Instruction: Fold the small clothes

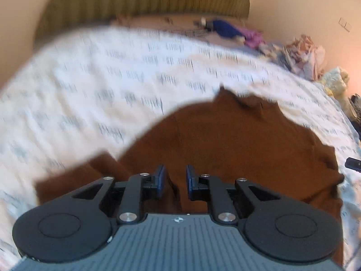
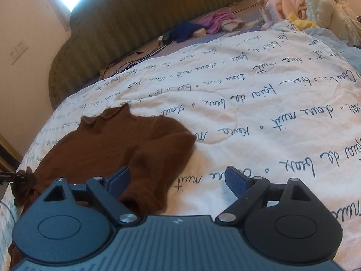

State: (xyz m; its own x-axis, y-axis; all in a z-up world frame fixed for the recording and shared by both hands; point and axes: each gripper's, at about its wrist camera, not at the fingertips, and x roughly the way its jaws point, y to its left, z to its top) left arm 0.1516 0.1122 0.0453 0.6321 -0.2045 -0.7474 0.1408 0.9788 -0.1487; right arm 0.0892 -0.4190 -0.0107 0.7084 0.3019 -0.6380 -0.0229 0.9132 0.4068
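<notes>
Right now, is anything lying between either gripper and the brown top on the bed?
Nothing visible. The left gripper hangs directly over the brown top, jaws slightly apart and empty. The right gripper, open, sits at the top's sleeve, with only white quilt beside it.

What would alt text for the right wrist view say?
A small brown top lies spread on a white quilt printed with handwriting, the right gripper above its edge, jaws wide apart and holding nothing. Loose clothes are heaped behind, near a green headboard.
</notes>
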